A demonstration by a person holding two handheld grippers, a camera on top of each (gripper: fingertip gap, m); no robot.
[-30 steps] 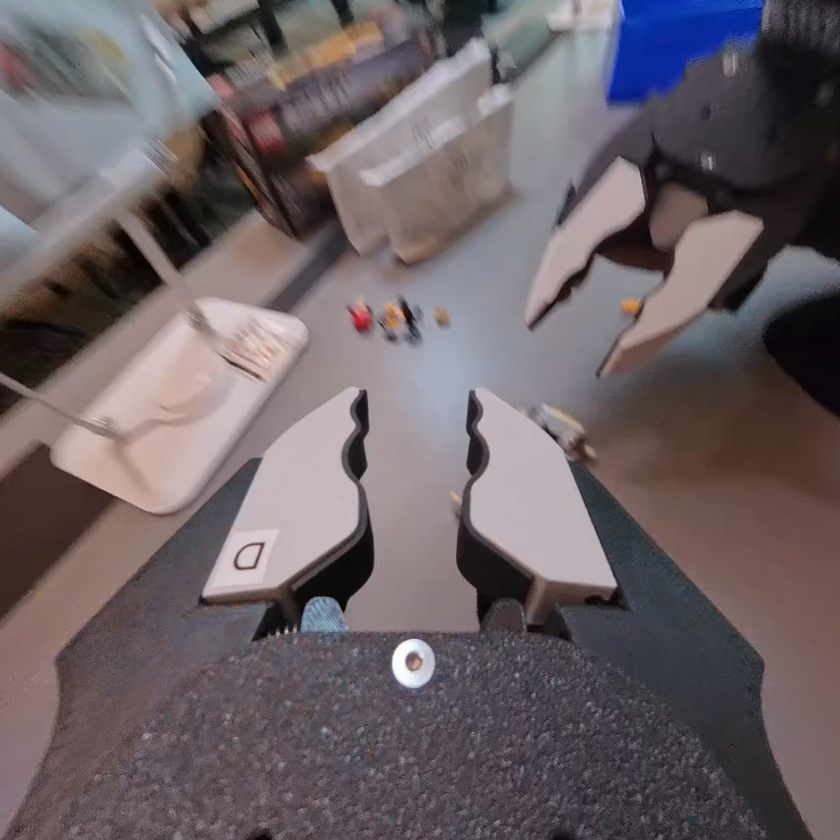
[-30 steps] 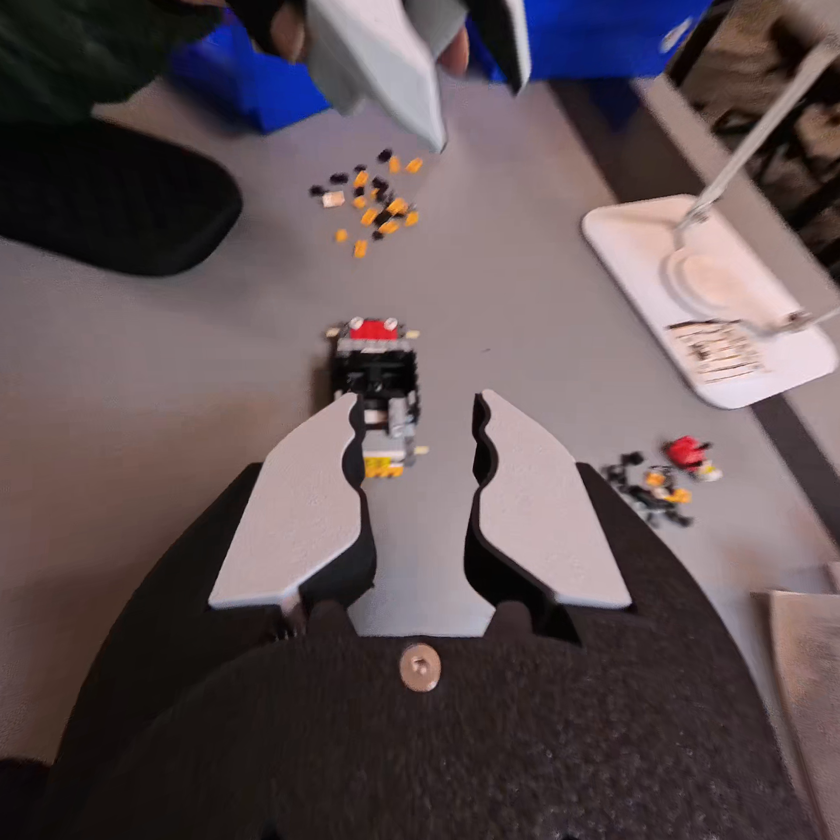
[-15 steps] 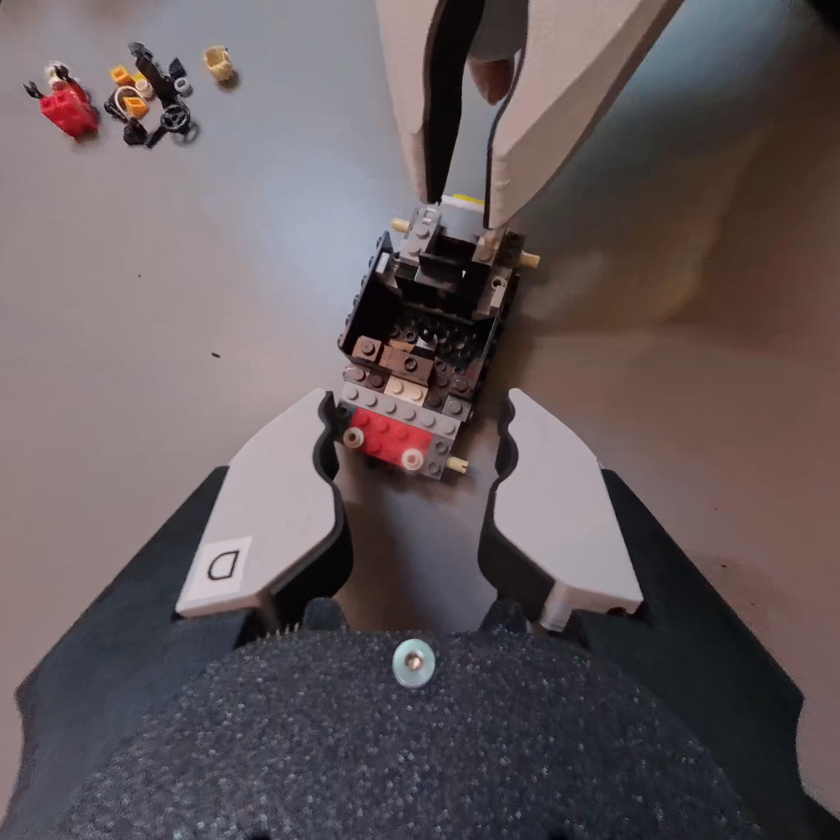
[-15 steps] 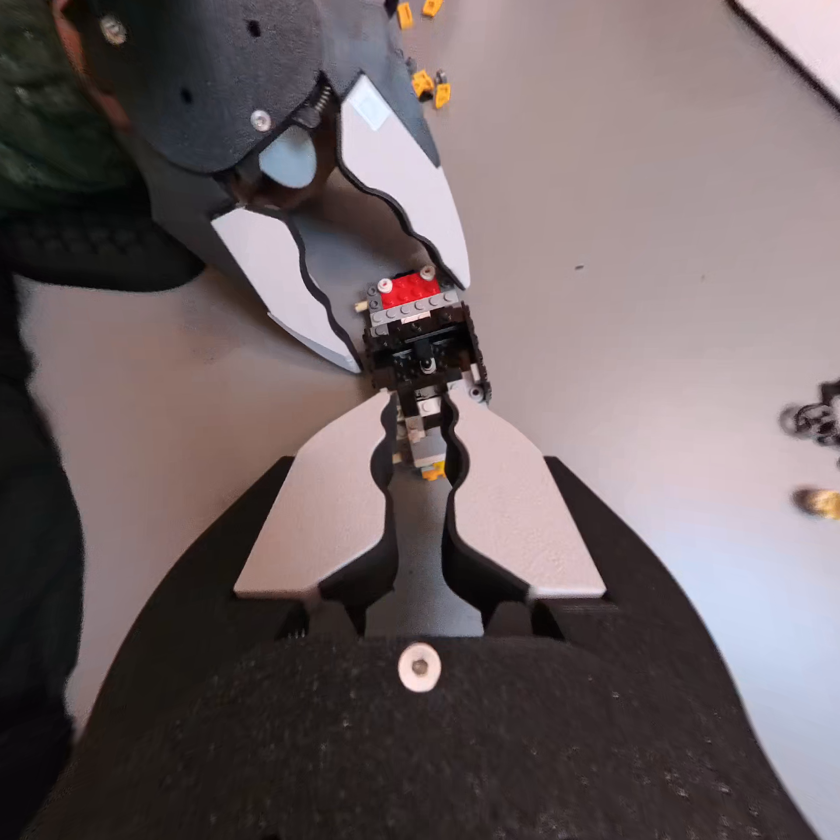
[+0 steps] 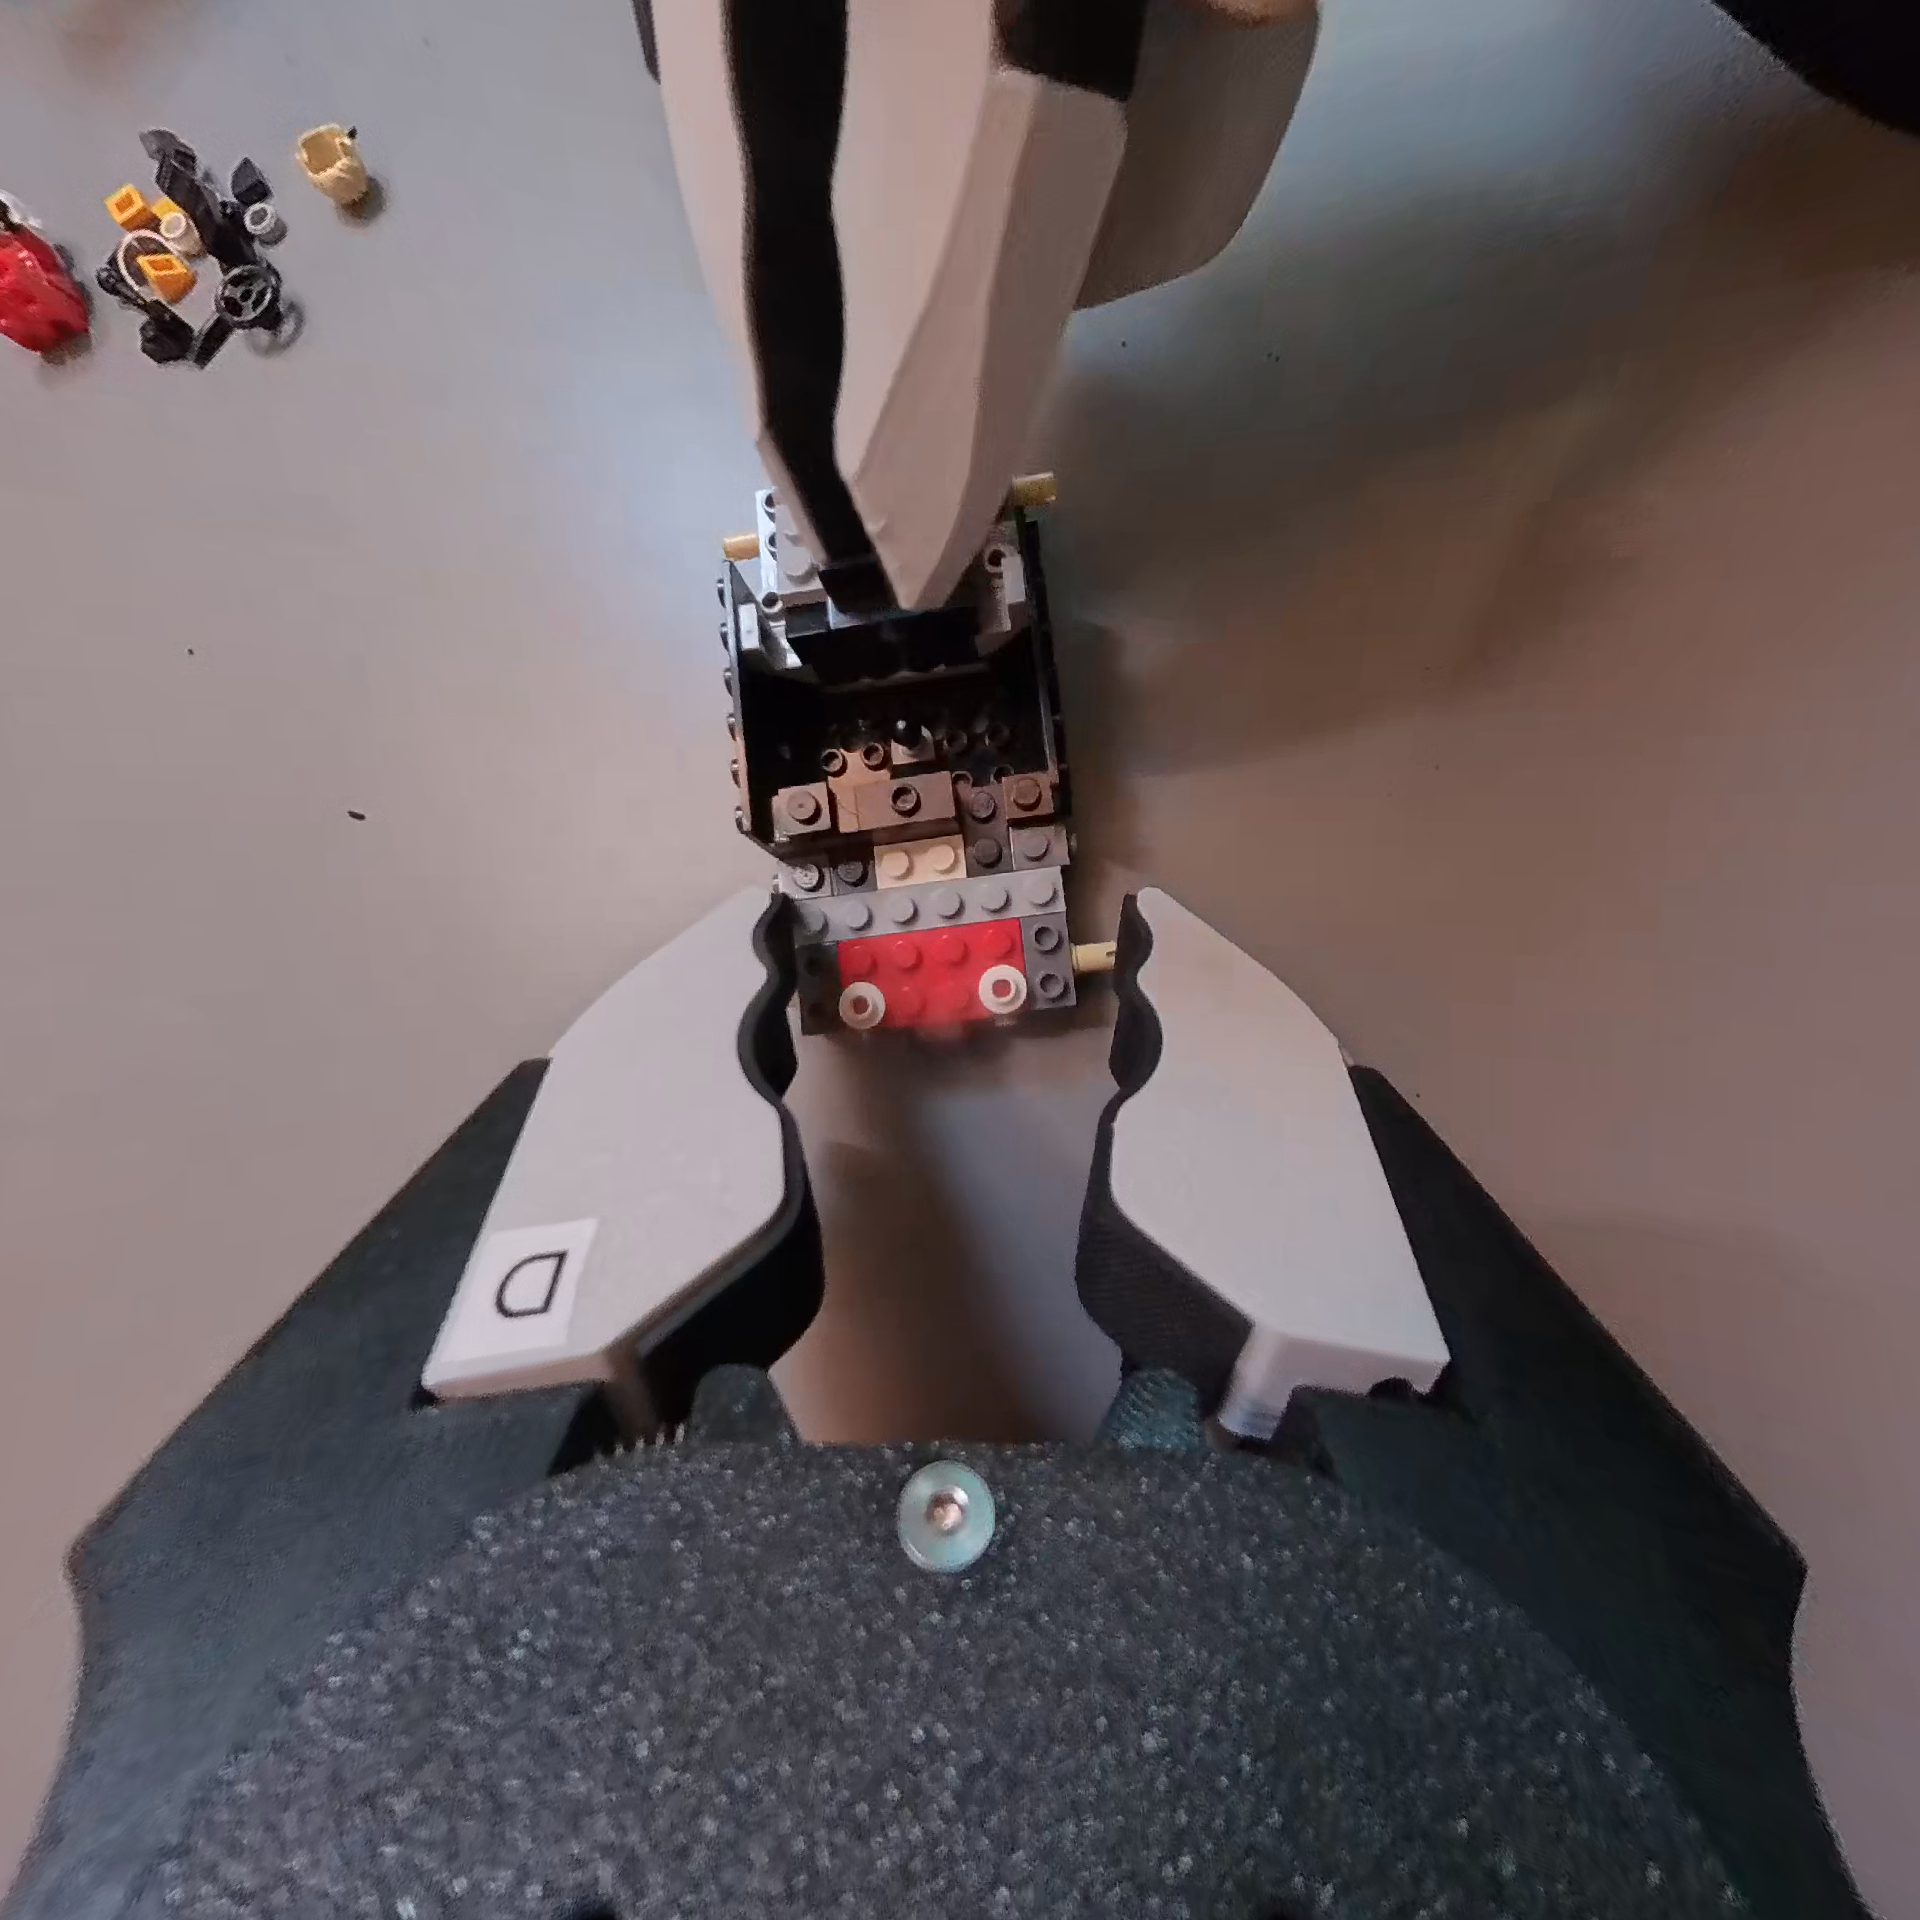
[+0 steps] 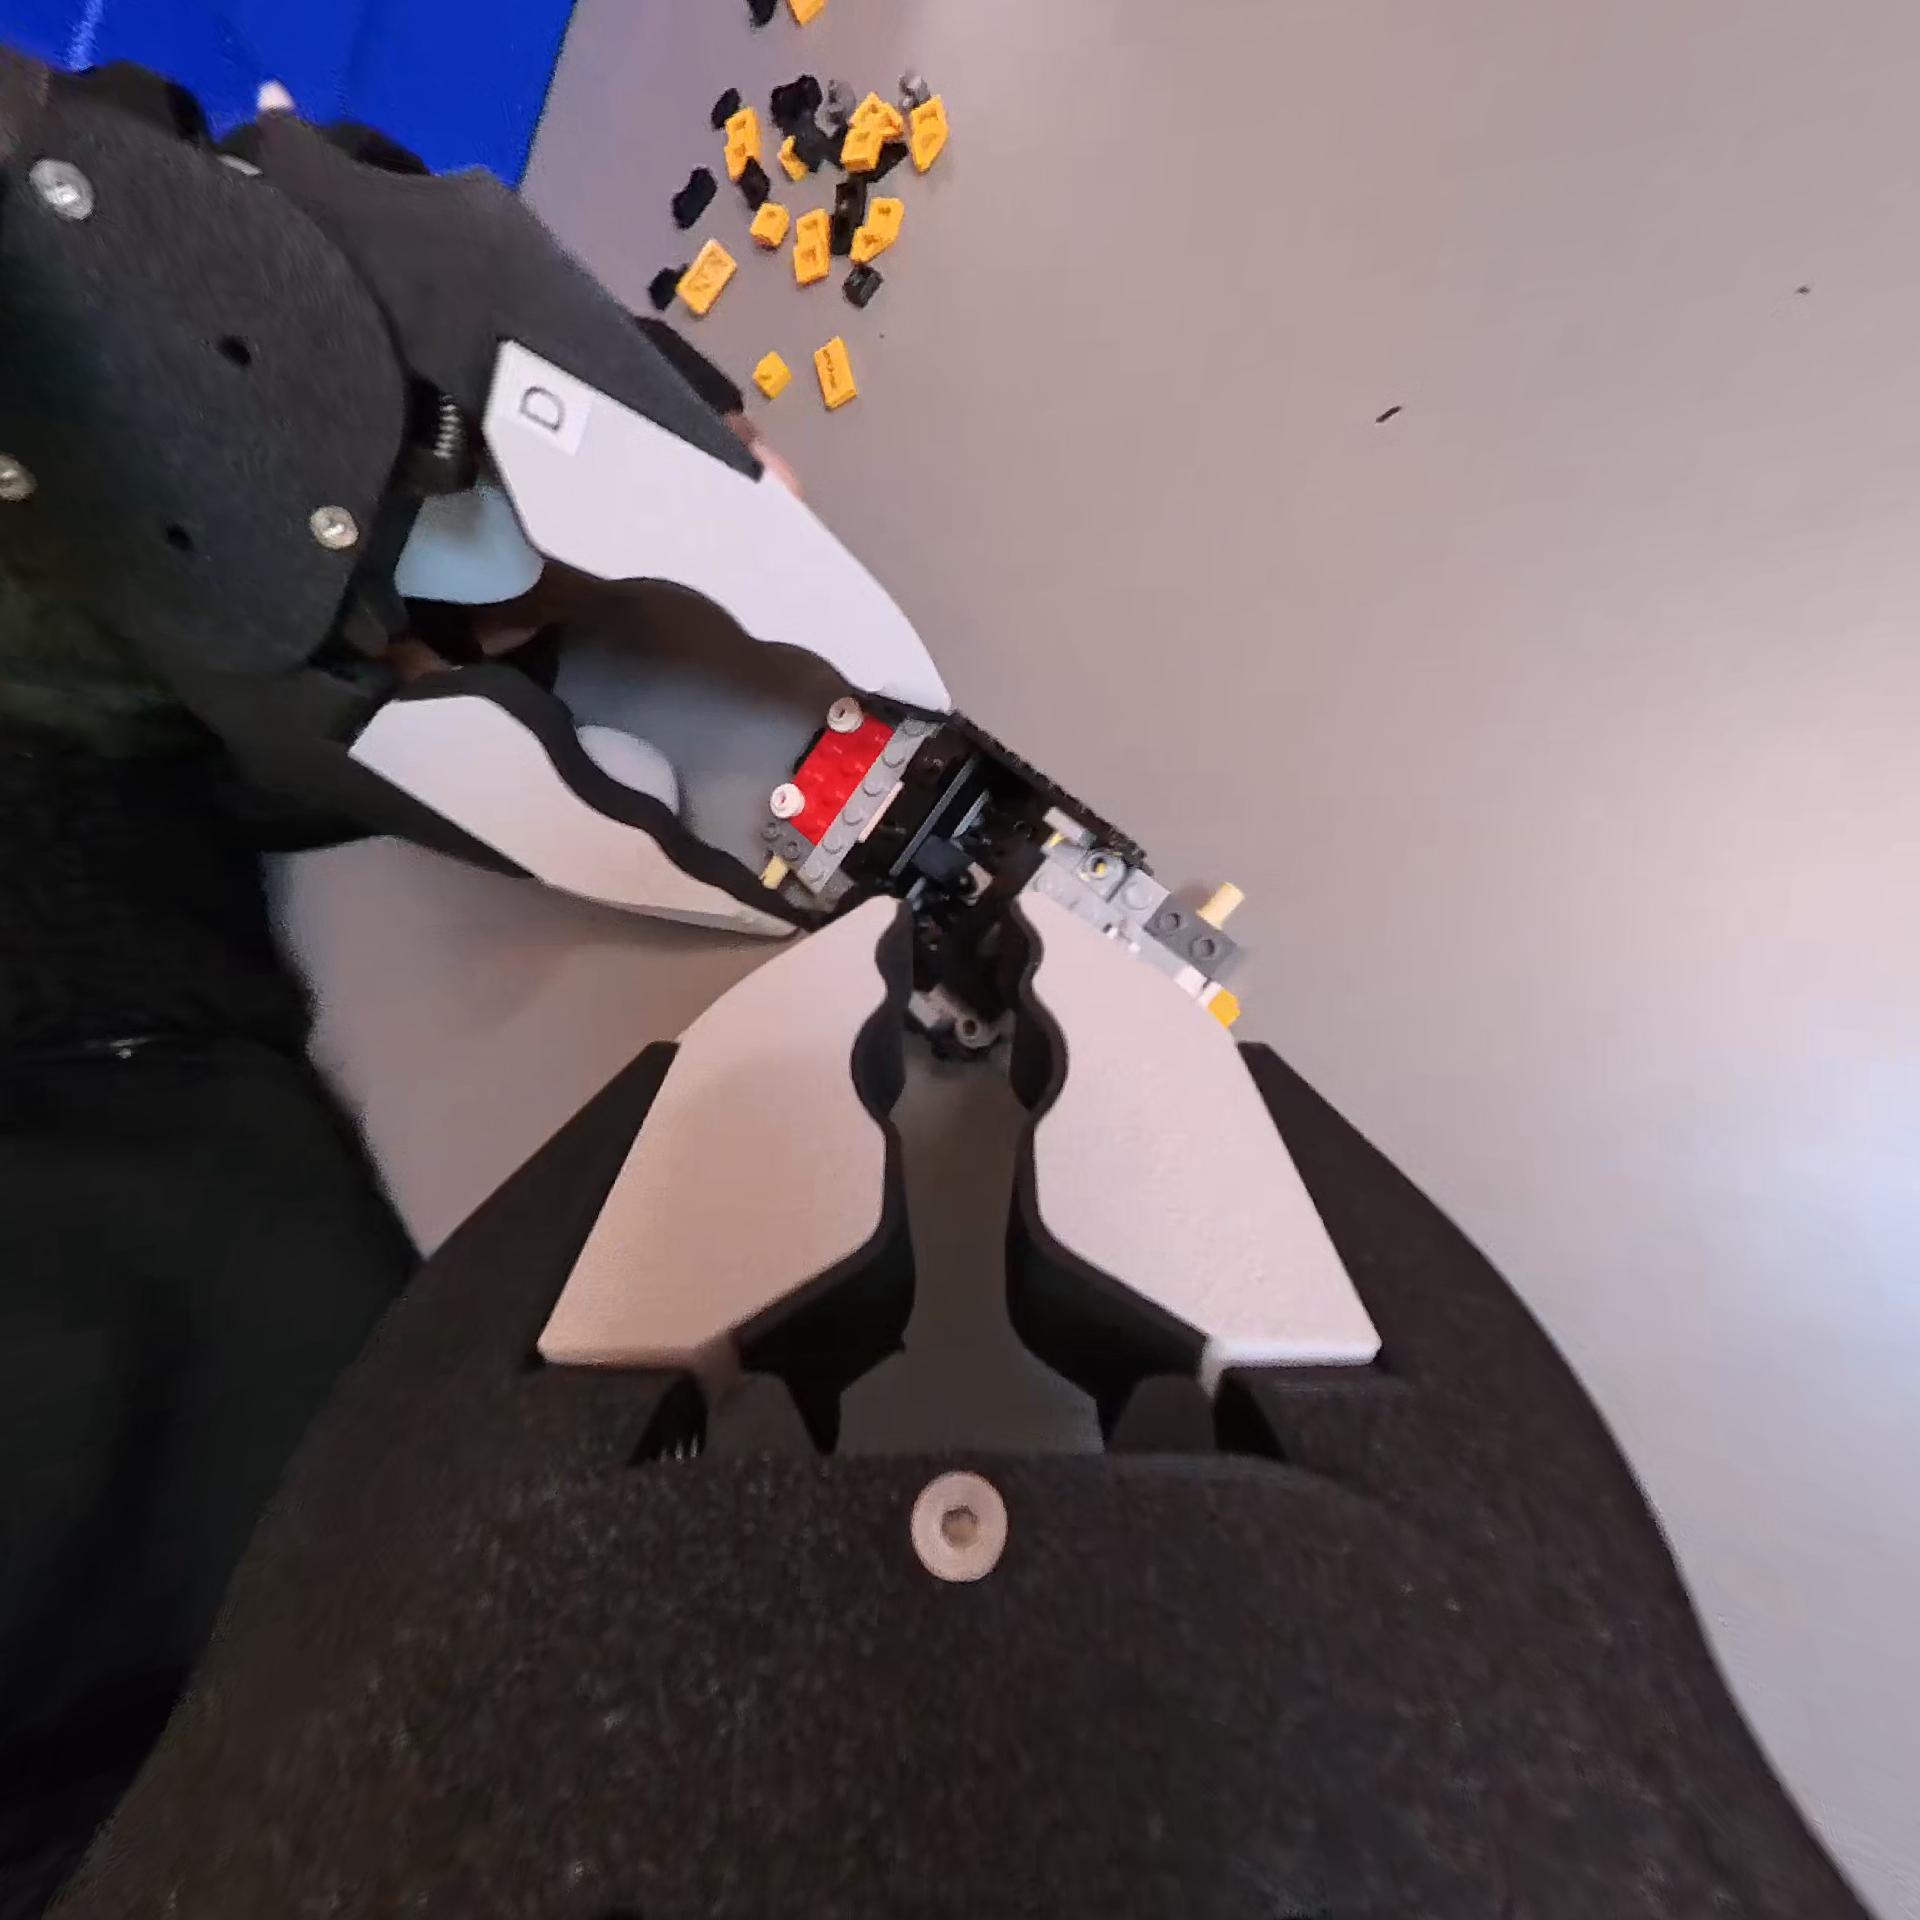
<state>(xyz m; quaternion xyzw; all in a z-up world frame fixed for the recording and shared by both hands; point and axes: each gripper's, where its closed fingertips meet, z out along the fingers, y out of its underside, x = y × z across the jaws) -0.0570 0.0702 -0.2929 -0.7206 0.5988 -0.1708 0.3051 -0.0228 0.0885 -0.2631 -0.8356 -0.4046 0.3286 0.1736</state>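
A small brick model (image 5: 904, 790), black and grey with a red plate at one end, lies on the grey table (image 5: 416, 727). My left gripper (image 5: 951, 935) straddles the red end. Its left pad (image 5: 771, 966) lies against the model's side and its right pad (image 5: 1135, 956) touches the tan pin that sticks out there. The right wrist view shows the same grip: the left gripper (image 6: 868, 812) clamps the red end of the model (image 6: 935, 810). My right gripper (image 6: 956, 935) is shut on the narrow black and grey far end. In the left wrist view it (image 5: 883, 582) comes in from the top.
Loose small pieces (image 5: 177, 260), a red part (image 5: 36, 301) and a tan part (image 5: 332, 166) lie at the upper left. Yellow and black bricks (image 6: 821, 197) lie scattered beyond the left gripper. A blue bin (image 6: 395, 73) stands behind. A person's dark sleeve (image 6: 125, 935) is at the left.
Both grippers came down to the model from above the table. The right gripper closed on its narrow end. The left gripper's fingers moved in from either side until they met the red end.
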